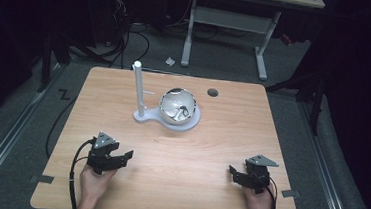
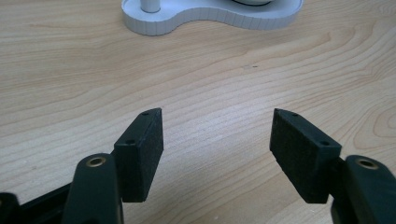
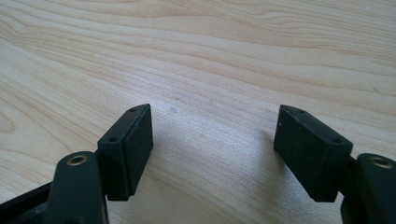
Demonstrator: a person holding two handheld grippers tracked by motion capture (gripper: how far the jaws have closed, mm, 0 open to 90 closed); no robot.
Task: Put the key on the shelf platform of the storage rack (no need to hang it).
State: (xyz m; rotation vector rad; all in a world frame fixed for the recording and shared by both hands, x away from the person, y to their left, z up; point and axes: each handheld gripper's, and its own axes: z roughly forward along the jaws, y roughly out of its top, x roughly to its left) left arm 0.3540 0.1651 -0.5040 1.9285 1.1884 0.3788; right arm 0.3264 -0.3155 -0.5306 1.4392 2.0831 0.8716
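Looking down from the high view: one wooden table (image 1: 169,153), one white stand (image 1: 145,115) with one upright post (image 1: 138,88), one round bowl-like piece (image 1: 177,105) seated on its base near the far edge at 12 o'clock. Left gripper (image 1: 124,156) at 7 o'clock, right gripper (image 1: 233,172) at 5 o'clock, both resting near the front edge, well apart from the stand. Seems the opening step, nothing picked up yet; probably next, a reach forward toward the stand.

Along the left gripper view: jaws released, parted over bare wood, nothing between; stand base (image 2: 210,18) at 12 o'clock.

Along the right gripper view: jaws likewise released and empty, bare tabletop (image 3: 210,70) ahead.
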